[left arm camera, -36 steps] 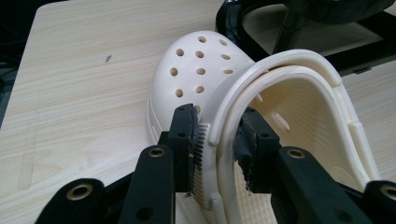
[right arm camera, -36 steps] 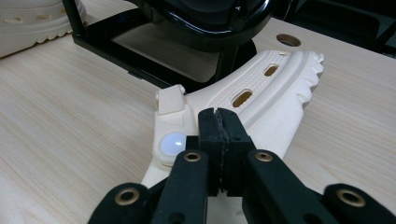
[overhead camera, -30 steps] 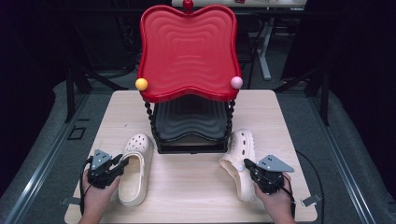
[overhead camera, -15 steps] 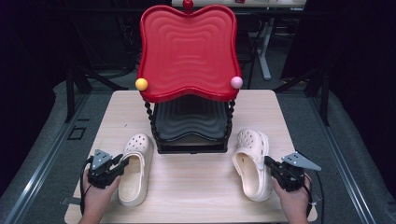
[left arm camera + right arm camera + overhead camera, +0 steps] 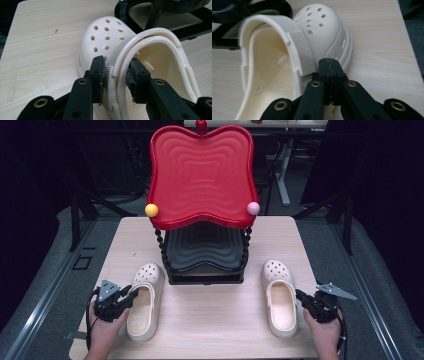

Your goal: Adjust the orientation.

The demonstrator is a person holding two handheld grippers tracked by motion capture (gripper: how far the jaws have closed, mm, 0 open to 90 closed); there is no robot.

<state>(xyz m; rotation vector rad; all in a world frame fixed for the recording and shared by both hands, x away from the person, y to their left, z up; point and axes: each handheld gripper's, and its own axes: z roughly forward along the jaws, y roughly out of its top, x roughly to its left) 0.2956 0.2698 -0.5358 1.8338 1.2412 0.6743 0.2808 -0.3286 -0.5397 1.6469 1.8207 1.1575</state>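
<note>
— Two cream clogs lie on the desk, toes toward the far edge, one on each side of the black-and-red two-tier stand in the middle. Why that spread?

— My guess is that each is kept within reach of its own hand. The left clog sits toward the near left corner, the right clog toward the near right corner, both sole-down and close to the stand's base.

— And the left tool?

— Clenched on the left clog. In the left gripper view the two black jaws pinch the clog's side wall together with the strap folded against it, one jaw outside, one inside the opening. Gripping the rim like that gives a firm hold on a soft, hollow thing, I'd judge.

— The right tool?

— Closed, jaws pressed together with nothing between them. In the right gripper view its tip sits just beside the right clog's outer side, near the end of the ribbed strap; I can't tell if it touches. In the high view it rests by the desk's right edge.

— So only one clog is held?

— Yes; the right one lies free, seemingly set where it is meant to wait.
</note>
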